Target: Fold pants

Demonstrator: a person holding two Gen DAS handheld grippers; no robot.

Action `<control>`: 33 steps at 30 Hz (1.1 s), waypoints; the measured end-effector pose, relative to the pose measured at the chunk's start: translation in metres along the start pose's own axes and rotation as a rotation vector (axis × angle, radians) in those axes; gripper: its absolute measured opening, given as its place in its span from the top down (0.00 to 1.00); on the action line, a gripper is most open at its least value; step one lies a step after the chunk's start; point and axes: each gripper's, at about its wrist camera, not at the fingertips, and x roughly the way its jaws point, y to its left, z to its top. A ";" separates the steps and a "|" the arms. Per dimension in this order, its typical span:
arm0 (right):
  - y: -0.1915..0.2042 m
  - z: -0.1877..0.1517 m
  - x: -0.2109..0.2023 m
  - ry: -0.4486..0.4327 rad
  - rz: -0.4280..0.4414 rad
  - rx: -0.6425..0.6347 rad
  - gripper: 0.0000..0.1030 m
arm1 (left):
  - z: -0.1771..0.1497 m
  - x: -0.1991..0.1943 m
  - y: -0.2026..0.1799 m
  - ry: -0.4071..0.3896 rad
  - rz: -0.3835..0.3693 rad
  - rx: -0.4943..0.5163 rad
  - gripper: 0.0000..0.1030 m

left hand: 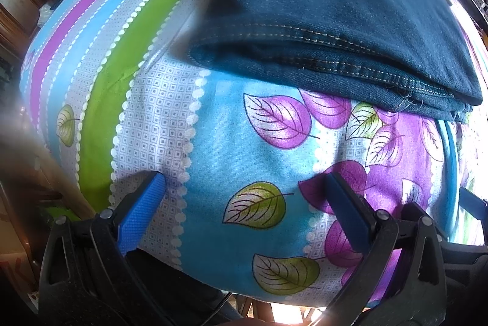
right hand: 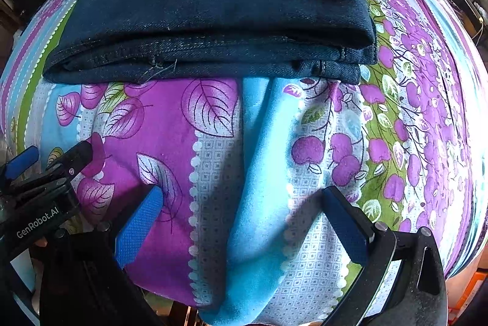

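Patterned bedsheet, leaves and stripes, covers the whole surface; dark furniture at far left of the left wrist view. My left gripper hangs low in the frame, jaws spread wide, nothing between them. Pants, dark denim, sit folded in the upper half, stacked layers with hem edges facing me. My right gripper is likewise spread and empty, over a raised sheet wrinkle. Risk, as I judge it: reaching in low could pinch sheet along with denim, or catch only the top layer and spill the stack.

"GenRobot.AI" on left claw
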 end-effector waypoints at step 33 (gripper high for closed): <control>0.008 -0.031 -0.007 -0.091 0.010 -0.052 0.00 | -0.001 0.001 -0.003 -0.023 0.004 0.024 0.00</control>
